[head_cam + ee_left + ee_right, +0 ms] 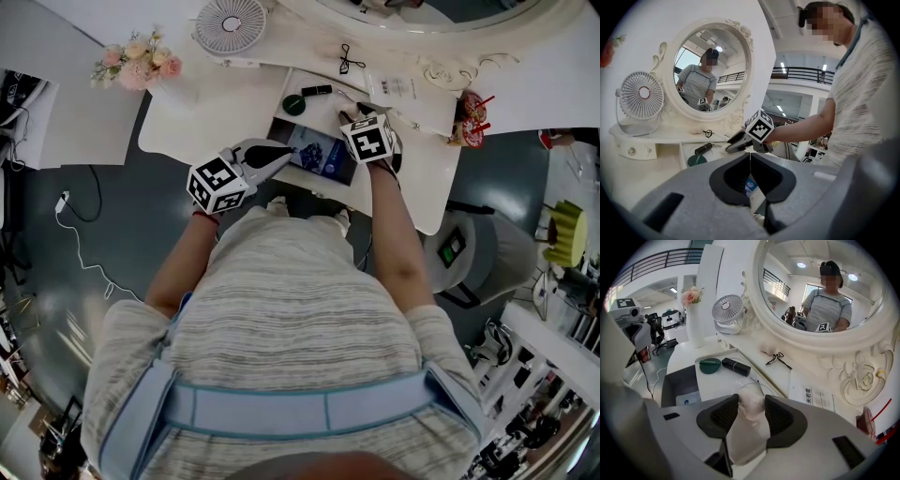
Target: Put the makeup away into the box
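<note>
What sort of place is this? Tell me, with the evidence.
Probably a dressing-table corner in a large open hall: ornate oval mirror, green compact and black tube laid out, railed balcony behind.

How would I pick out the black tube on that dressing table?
Find the big oval mirror, then drop to the white tabletop in front of it. The black tube lies there beside a round dark-green compact; it alone is long, boxy and black.
</note>
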Demonstrator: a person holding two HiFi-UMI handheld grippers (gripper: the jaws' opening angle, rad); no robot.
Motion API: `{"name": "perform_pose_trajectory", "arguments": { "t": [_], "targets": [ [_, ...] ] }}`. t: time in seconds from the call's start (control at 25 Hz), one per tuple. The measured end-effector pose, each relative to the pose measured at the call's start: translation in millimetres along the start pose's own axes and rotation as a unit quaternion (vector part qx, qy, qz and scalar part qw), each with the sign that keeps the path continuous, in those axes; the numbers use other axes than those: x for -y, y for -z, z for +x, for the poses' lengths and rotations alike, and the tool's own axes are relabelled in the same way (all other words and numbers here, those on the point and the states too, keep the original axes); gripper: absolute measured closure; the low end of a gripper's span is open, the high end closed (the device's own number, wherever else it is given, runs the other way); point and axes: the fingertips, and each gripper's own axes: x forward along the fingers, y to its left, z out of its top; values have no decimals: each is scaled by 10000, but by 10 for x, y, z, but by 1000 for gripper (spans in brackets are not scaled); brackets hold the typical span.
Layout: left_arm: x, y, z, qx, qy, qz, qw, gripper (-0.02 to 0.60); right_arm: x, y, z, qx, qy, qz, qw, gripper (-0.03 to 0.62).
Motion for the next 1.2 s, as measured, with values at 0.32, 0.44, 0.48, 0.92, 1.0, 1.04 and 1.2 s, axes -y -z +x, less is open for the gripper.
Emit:
{"name": "perform_pose_trajectory", "arguments": {
  "t": [0.32, 0.44, 0.48, 0.92, 1.0, 1.04, 1.2],
  "targets": [
    [-7, -8, -2, 15, -16, 1, 10000, 566, -18, 8, 10, -32, 82, -68, 9999, 451],
    [-5, -12, 3, 21, -7, 6, 10000, 566, -22, 5, 5, -26, 80, -117, 9999, 464],
    [-6, -15, 2, 24, -6, 10, 10000, 566, -21, 1, 1, -18, 79, -132, 9999, 467],
    [-17, -28, -41, 65, -39, 11, 10000, 566, -93, -19, -125, 151, 76, -152, 9997, 473],
    [-22, -29, -45, 74, -42, 10, 10000, 566, -122, -53, -194, 252, 69, -145, 9996, 473],
    [-22, -28, -45, 73, -40, 12, 10000, 566, -138, -72, -233, 305, 66, -139, 9994, 473],
    [-6, -34, -34, 72, 2, 33, 10000, 566, -230, -140, -383, 495, 24, -134, 9987, 473]
  ]
}}
